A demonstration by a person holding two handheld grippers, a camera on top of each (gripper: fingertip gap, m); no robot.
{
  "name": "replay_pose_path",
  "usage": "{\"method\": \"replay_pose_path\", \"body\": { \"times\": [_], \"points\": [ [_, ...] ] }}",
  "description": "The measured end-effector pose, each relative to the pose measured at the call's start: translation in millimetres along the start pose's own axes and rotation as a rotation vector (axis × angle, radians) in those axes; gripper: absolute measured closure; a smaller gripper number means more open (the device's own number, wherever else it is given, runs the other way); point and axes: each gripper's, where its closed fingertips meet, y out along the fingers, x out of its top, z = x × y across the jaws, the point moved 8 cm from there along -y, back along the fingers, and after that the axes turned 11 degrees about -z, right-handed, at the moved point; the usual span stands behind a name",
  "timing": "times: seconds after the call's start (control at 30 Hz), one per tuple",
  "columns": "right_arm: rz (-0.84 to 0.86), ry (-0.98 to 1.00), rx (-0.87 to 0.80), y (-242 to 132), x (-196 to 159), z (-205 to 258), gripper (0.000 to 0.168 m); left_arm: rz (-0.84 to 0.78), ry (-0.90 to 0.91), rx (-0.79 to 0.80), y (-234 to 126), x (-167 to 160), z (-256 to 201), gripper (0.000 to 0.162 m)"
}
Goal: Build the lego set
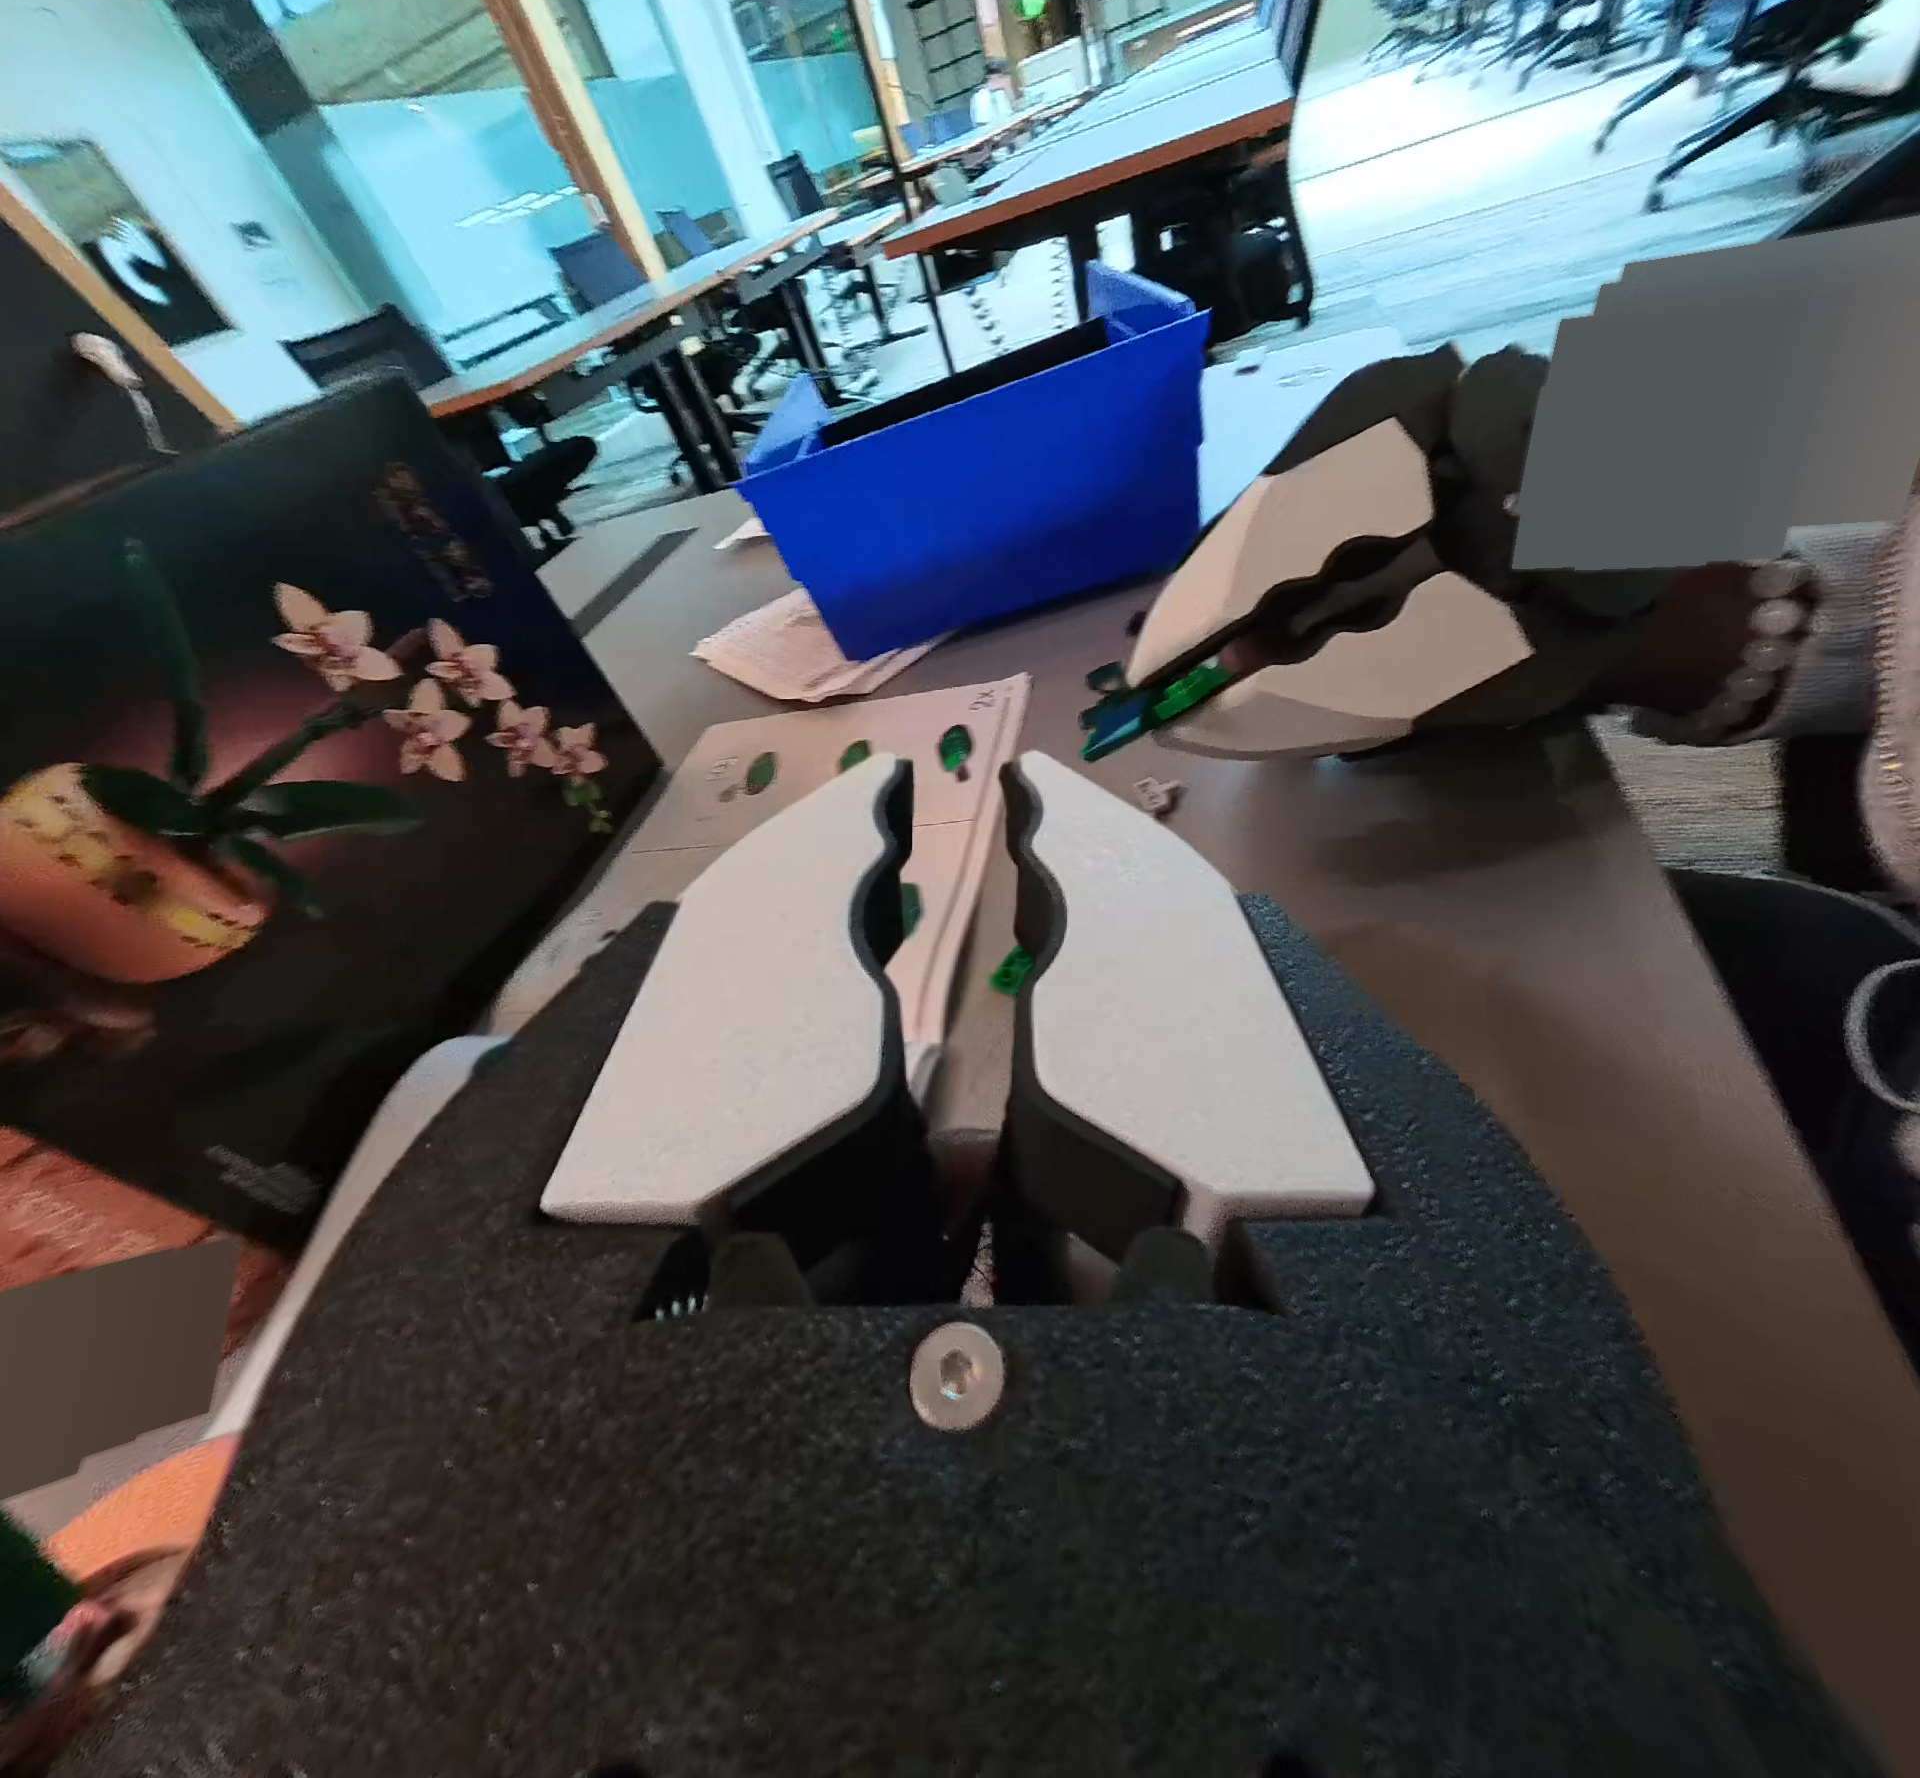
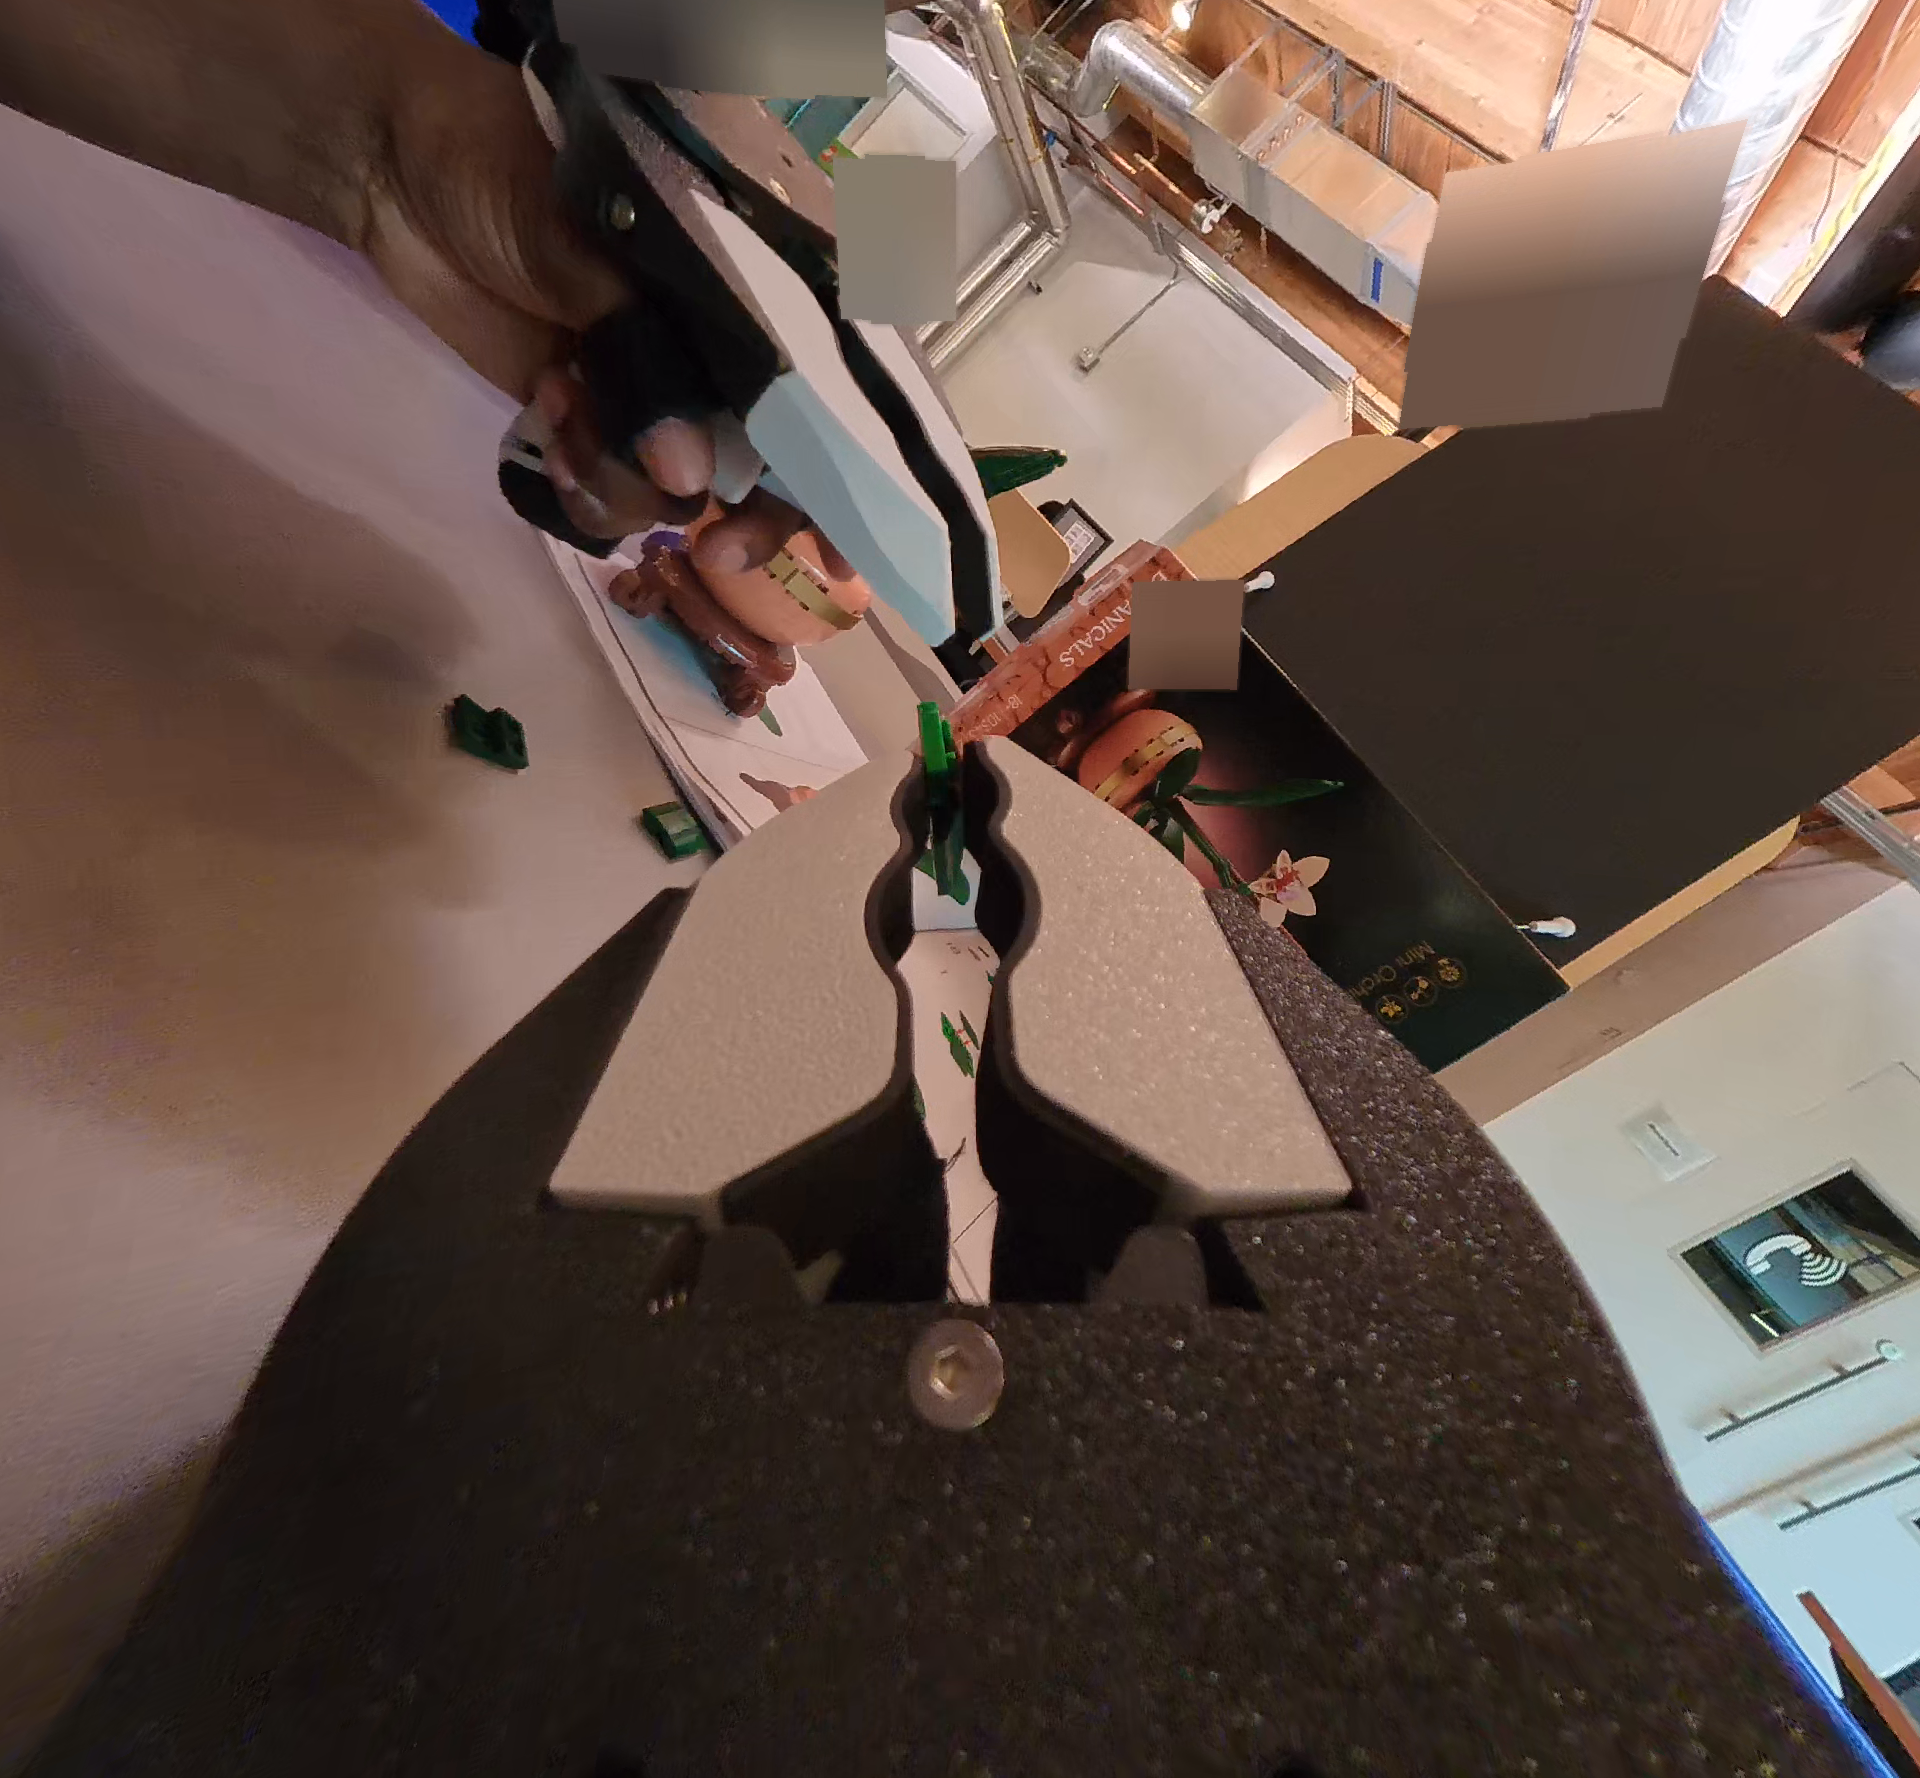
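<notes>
The right gripper [image 2: 951,772] pinches a small green piece [image 2: 935,752]: light, stiff, slippery, best nipped across flat sides. The left gripper [image 1: 956,778] hangs slightly parted, empty.

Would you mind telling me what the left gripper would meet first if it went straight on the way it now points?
Probably the open instruction booklet lying on the table just ahead of the left gripper; the blue bin stands farther along that line. Depth is hard to judge.
</notes>
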Motion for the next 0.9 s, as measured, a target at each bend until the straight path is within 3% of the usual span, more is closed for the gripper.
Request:
{"method": "replay_pose_path", "body": {
  "times": [0.37,0.9],
  "points": [
    [0.008,-0.019,0.025,1.1,1.1,5.1,0.162,0.112,0.061,-0.108,5.9,-9.7,-12.2,0.143],
    [0.033,-0.038,0.027,2.3,-1.9,5.1,0.162,0.115,0.052,-0.068,5.6,-9.5,-8.2,0.143]
  ]
}}
